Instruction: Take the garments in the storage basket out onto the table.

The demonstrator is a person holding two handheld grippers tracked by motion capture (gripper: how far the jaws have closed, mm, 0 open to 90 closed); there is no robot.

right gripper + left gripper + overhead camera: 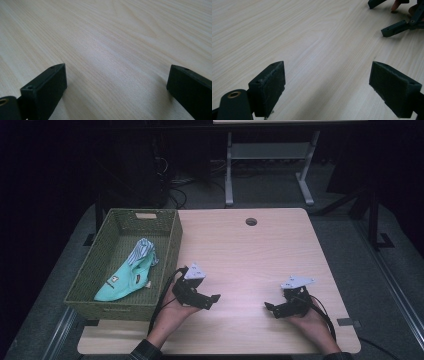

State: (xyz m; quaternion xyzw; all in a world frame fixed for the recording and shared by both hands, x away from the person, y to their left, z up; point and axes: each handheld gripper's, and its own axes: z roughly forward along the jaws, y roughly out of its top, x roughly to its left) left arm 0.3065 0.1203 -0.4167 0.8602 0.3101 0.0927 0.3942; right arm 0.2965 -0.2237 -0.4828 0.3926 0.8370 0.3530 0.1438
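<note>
The left hand-held gripper (212,301) is held low over the bare wooden bench (250,255), just beside the green woven basket (170,250), with its jaws spread wide and nothing between them. The right hand-held gripper (270,309) is held near the bench's front edge, well apart from the left one (jaws likewise wide, nothing held). A teal garment (122,282) and a striped cloth (142,250) are seen lying inside the basket, touching each other.
</note>
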